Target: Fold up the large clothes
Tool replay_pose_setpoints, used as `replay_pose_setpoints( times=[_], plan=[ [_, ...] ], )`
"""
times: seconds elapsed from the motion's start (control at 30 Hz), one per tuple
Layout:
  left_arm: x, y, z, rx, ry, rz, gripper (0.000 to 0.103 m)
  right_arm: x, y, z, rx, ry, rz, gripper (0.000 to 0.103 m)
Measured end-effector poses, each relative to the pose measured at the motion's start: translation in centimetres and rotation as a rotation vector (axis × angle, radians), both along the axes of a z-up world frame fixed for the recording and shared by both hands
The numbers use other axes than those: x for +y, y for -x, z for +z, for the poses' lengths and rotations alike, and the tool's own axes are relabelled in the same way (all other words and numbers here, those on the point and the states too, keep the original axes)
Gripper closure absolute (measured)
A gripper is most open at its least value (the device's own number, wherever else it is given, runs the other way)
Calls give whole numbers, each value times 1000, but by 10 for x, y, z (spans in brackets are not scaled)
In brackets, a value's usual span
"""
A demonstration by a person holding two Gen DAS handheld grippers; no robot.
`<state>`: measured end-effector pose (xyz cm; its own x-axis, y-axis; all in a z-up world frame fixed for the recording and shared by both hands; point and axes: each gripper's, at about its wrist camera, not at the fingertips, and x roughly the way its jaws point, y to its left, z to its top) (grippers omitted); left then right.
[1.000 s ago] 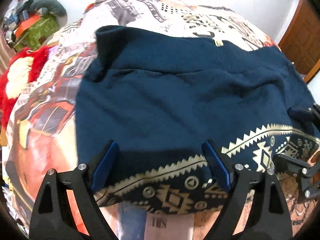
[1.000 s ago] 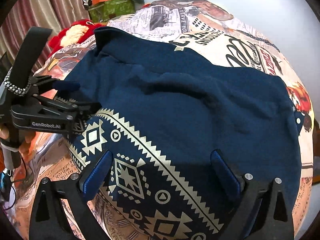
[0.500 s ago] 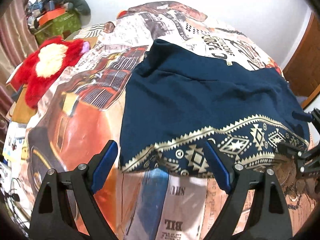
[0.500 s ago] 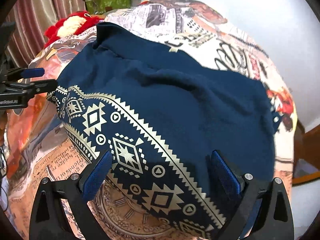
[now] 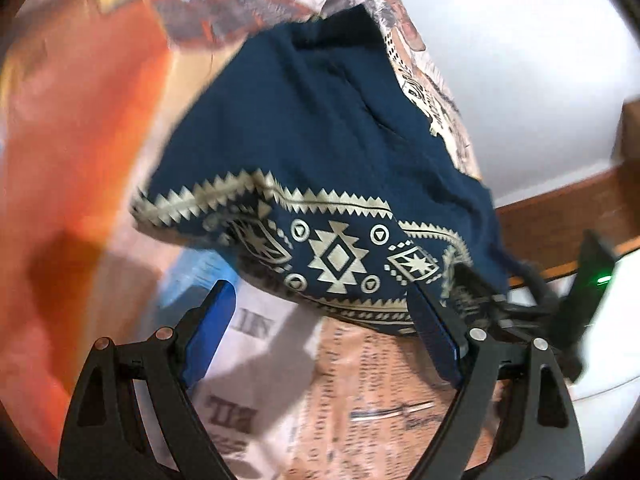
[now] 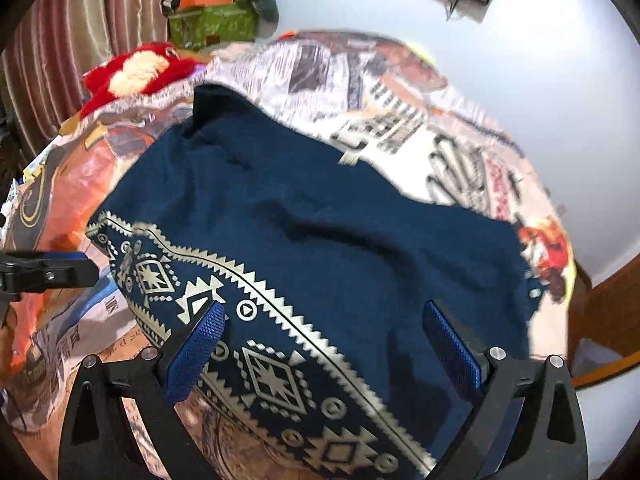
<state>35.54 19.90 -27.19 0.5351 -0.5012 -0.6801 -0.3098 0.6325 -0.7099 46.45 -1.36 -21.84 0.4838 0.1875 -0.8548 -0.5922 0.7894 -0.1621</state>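
A navy garment (image 6: 320, 220) with a gold patterned hem (image 6: 276, 380) lies spread on the bed; in the left wrist view the garment (image 5: 320, 120) is blurred and tilted. My left gripper (image 5: 320, 286) is open just short of the hem (image 5: 336, 256), over bare sheet, with nothing between its blue pads. It shows at the left edge of the right wrist view, left gripper (image 6: 80, 266), beside the hem's left corner. My right gripper (image 6: 323, 307) is open above the hem, gripping nothing. The right gripper (image 5: 480, 296) sits at the hem's right end.
The bed wears a newspaper-and-car print sheet (image 6: 400, 92). A red plush toy (image 6: 136, 72) and a green box of clutter (image 6: 212, 28) sit at the far left by striped curtains (image 6: 60, 40). A white wall and wooden frame (image 6: 608, 300) bound the right.
My left gripper has drawn back off the hem onto bare sheet and rolled, tilting its view. The right gripper has lifted slightly. The garment lies as before.
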Motion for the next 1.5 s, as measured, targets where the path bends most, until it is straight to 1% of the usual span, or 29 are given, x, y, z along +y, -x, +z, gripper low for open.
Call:
replay_pose_setpoints(
  times=[0.07, 0.1, 0.13, 0.2, 0.27, 0.3, 0.37, 0.43, 0.5, 0.53, 0.6, 0.7, 0.73, 0.77, 0.8, 0.83, 0.87, 0.9, 0.93, 0.97, 1.0, 1.03, 1.07, 1.13, 1.23, 1.27, 1.33, 1.43, 1.5],
  plan=[
    [4, -2, -12, 7, 97, 16, 15, 3, -7, -14, 43, -8, -12, 4],
    [6, -5, -19, 4, 166, 31, 15, 2, -9, -17, 60, -23, -16, 3],
    [8, -6, -23, -12, 208, 35, 15, 1, -13, -21, 92, -53, -32, 1],
    [12, -12, -31, -58, 295, 45, 15, -3, -19, -27, 150, -95, -60, 0],
    [16, -17, -41, -63, 348, 74, 15, -5, -23, -30, 177, -113, -64, 0],
    [18, -22, -49, -57, 379, 96, 15, -6, -24, -30, 180, -115, -54, 0],
    [22, -28, -60, -43, 411, 125, 15, -5, -23, -30, 173, -108, -33, 0],
    [26, -35, -65, -70, 459, 153, 15, -3, -20, -32, 166, -94, -13, 0],
    [28, -41, -63, -90, 474, 162, 15, -2, -18, -33, 159, -86, -2, 0],
    [28, -46, -62, -83, 464, 163, 15, -2, -19, -34, 157, -84, 1, 0],
    [25, -56, -58, -62, 421, 173, 18, -3, -18, -34, 156, -85, 4, 0],
    [15, -75, -48, -34, 292, 183, 31, -3, -20, -34, 168, -88, 1, 0],
    [11, -80, -43, -27, 228, 188, 39, -4, -19, -34, 171, -87, 1, 0],
    [8, -84, -38, -21, 168, 192, 52, -4, -18, -34, 174, -87, 3, 0],
    [4, -86, -33, -17, 105, 193, 60, -4, -17, -33, 177, -87, 5, 0],
    [1, -88, -25, -20, 27, 186, 73, -4, -17, -33, 180, -89, 8, 0],
    [0, -87, -19, -34, -20, 180, 82, -5, -15, -32, 184, -89, 11, 0],
    [-5, -84, -4, -61, -90, 172, 85, -5, -14, -32, 189, -87, 16, 0],
    [-9, -83, 6, -79, -136, 165, 89, -5, -13, -30, 194, -81, 23, 0],
    [-14, -82, 17, -103, -187, 159, 91, -5, -13, -28, 199, -74, 28, 0],
    [-21, -76, 37, -147, -270, 151, 92, -6, -13, -26, 206, -73, 29, 0],
    [-25, -70, 52, -183, -328, 147, 93, -7, -13, -22, 217, -77, 28, 0],
    [-28, -67, 63, -205, -362, 145, 93, -8, -14, -16, 223, -91, 22, 0],
    [-34, -59, 89, -248, -436, 142, 93, -12, -14, -3, 203, -134, 2, 0],
    [-42, -41, 114, -273, -538, 133, 93, -19, -15, 16, 152, -208, -39, 0],
    [-43, -40, 118, -275, -559, 131, 93, -20, -17, 19, 136, -225, -60, 0],
    [-45, -36, 123, -273, -573, 128, 93, -19, -18, 17, 127, -231, -99, 0],
    [-52, -36, 125, -259, -555, 102, 93, -12, -19, -7, 191, -210, -114, 0],
    [-55, -45, 120, -249, -576, 84, 93, -6, -18, -25, 227, -188, -107, 0]
  ],
)
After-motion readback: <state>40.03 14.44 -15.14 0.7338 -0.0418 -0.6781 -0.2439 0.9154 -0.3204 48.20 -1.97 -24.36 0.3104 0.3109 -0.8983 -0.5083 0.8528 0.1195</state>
